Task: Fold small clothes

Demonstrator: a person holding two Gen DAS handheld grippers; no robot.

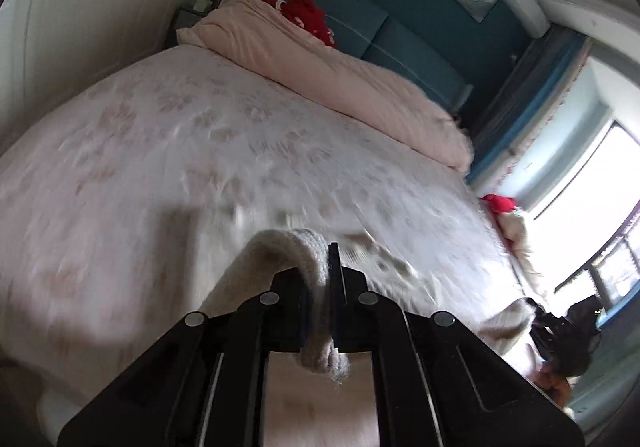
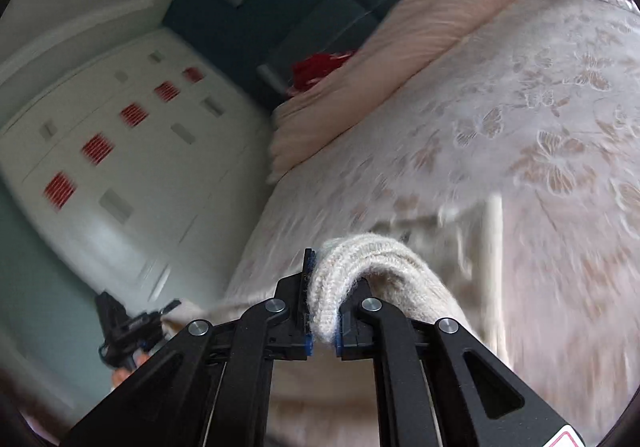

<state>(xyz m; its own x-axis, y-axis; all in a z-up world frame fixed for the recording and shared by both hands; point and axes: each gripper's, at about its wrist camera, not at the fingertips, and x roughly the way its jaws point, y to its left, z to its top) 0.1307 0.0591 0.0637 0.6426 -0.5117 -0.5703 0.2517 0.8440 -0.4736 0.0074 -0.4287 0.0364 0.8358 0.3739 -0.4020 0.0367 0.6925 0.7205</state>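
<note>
Over a bed (image 1: 168, 151) with a floral cover, a pink duvet (image 1: 320, 79) is lying bunched by the blue headboard (image 1: 400, 35). Your left gripper (image 1: 320, 283) is pinching a cream knitted garment (image 1: 280, 247), its jaws nearly closed on the ribbed edge.

In the right view, a white wardrobe (image 2: 120, 151) is standing beside the bed; your right gripper (image 2: 324, 287) is clamping the same knit, draping over one finger.

The right gripper (image 2: 323, 311) was clamped on a cream ribbed knit garment (image 2: 360, 267), whose edge bulged up between the fingers and draped off to the right. Beyond it lay a bed (image 2: 520, 119) with a pale floral cover and a folded pink duvet (image 2: 408, 47). At lower left, the left gripper (image 2: 132, 327) appeared small, beside a white wardrobe (image 2: 120, 151) with red panels.
</note>
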